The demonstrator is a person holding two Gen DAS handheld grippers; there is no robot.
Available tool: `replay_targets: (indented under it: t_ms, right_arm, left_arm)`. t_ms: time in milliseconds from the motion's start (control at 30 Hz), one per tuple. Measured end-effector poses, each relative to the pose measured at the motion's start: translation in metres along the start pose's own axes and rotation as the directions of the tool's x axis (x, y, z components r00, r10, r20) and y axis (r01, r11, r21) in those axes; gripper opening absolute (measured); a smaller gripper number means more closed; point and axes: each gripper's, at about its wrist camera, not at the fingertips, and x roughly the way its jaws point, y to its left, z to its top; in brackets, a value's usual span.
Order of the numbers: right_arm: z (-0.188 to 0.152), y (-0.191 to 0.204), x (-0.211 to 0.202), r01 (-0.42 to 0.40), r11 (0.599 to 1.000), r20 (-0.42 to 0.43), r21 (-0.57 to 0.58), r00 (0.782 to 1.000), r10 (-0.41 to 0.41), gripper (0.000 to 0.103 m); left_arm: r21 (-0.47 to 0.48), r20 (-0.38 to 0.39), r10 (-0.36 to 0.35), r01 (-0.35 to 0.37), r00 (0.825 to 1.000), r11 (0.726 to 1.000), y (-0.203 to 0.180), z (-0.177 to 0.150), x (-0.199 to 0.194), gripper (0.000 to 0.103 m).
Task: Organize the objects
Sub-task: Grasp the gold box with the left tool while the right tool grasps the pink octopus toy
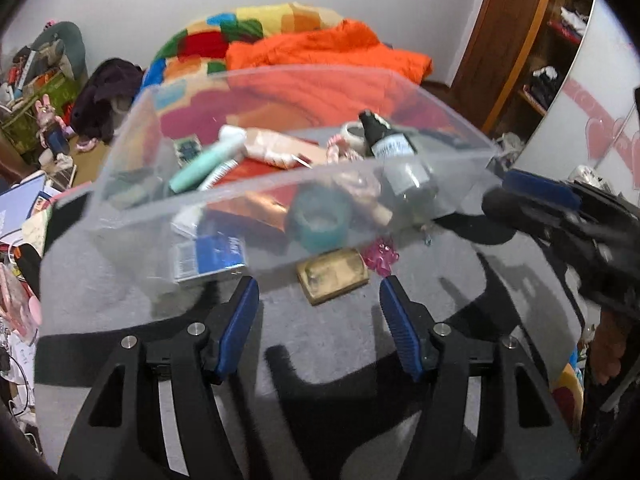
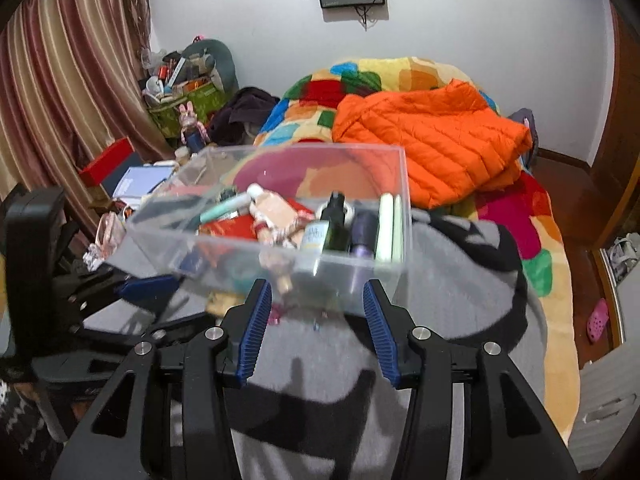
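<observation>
A clear plastic bin full of small things sits on a grey and black cloth on the bed. Inside lie a dark spray bottle, a mint tube, a teal tape roll and a blue box. A gold tin and a pink trinket lie just outside the bin's near wall. My left gripper is open and empty, facing the tin. My right gripper is open and empty at the bin's near wall.
An orange puffer jacket lies on a multicoloured blanket behind the bin. Cluttered boxes and bags stand at the left by a curtain. A wooden wardrobe stands at the right.
</observation>
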Motion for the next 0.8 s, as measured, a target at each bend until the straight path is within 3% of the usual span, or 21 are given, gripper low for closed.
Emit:
replay_targets:
  t_ms: [133, 200, 267, 567, 800]
  right_arm:
    - [-0.011, -0.002, 0.008, -0.011, 1.000, -0.031, 0.006, 0.999, 0.011, 0.044]
    - [-0.014, -0.002, 0.012, -0.022, 1.000, -0.047, 0.005, 0.999, 0.022, 0.044]
    - [-0.016, 0.000, 0.018, -0.031, 0.999, -0.063, -0.007, 0.998, 0.031, 0.044]
    - [-0.014, 0.024, 0.053, -0.060, 0.995, -0.131, -0.083, 0.990, 0.049, 0.044]
    - [-0.009, 0.040, 0.077, -0.025, 0.992, -0.171, -0.122, 0.985, 0.004, 0.044]
  left_arm:
    - [0.019, -0.043, 0.012, -0.011, 0.999, 1.000, -0.007, 0.004, 0.017, 0.061]
    - [0.019, -0.043, 0.023, -0.023, 0.999, 1.000, -0.007, 0.005, 0.022, 0.056]
    - [0.029, -0.032, 0.038, -0.037, 0.999, 0.999, -0.008, 0.004, 0.022, 0.044]
    - [0.004, 0.006, 0.059, -0.059, 0.998, 0.998, 0.008, -0.016, 0.005, 0.043]
    - [-0.065, 0.027, 0.050, -0.049, 0.998, 0.997, 0.035, -0.030, -0.010, 0.043]
